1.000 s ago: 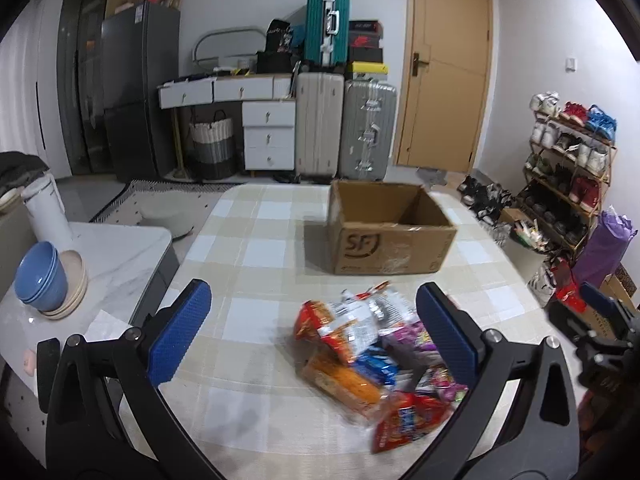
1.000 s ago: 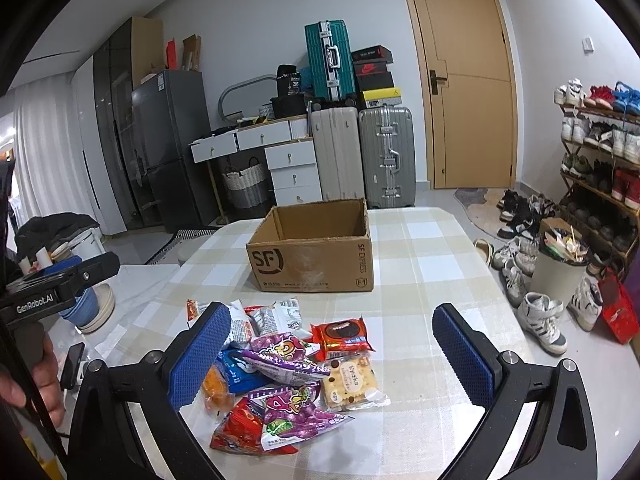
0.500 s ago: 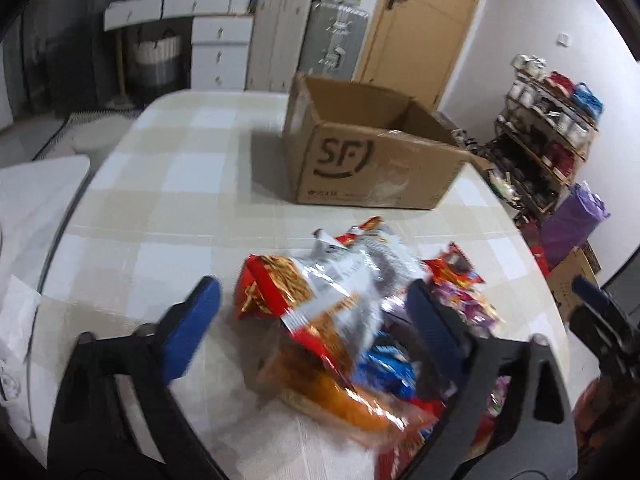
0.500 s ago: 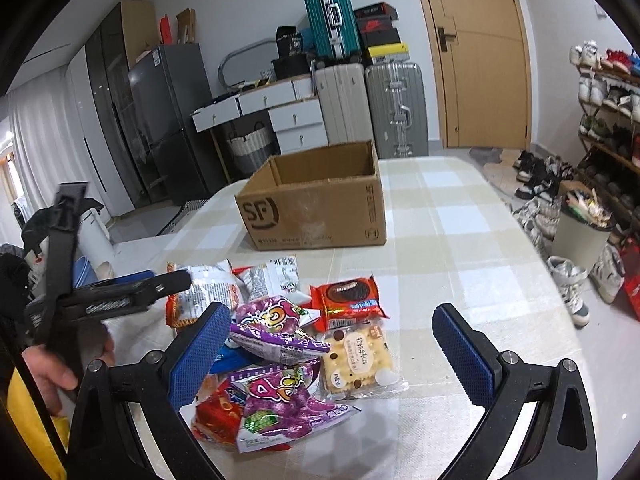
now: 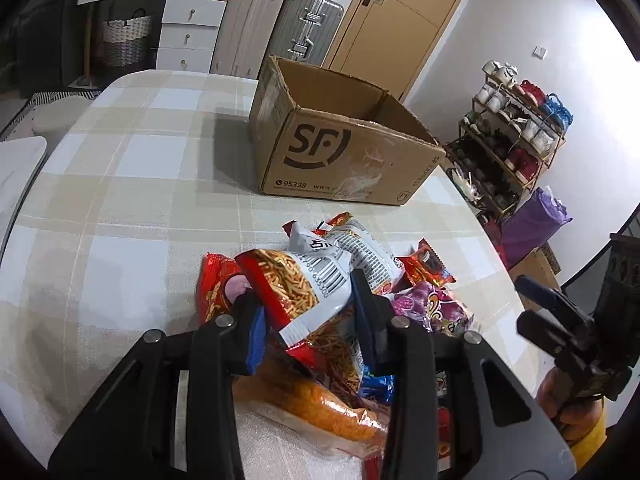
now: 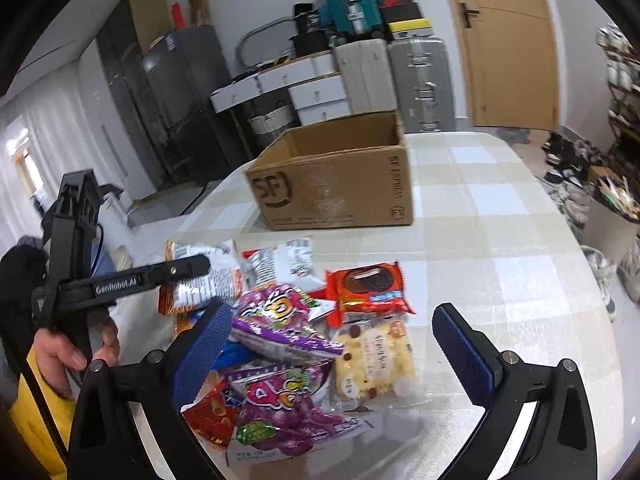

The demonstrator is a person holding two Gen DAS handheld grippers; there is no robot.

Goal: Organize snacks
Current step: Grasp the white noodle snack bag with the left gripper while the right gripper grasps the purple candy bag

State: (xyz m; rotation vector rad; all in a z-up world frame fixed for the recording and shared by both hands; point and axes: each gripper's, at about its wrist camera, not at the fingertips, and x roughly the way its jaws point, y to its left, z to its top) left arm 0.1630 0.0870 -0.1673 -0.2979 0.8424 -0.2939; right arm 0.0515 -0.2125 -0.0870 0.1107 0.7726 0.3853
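Left gripper apparently clamped on noodle-snack bag, jaws just closing

Left gripper jaws just closing; right gripper jaws wide.

You're in a lived-in home — a dining table under a checked cloth, with suitcases stacked by the wooden door at twelve o'clock. A shoe rack stands at two o'clock — white drawers and a laundry basket at eleven.
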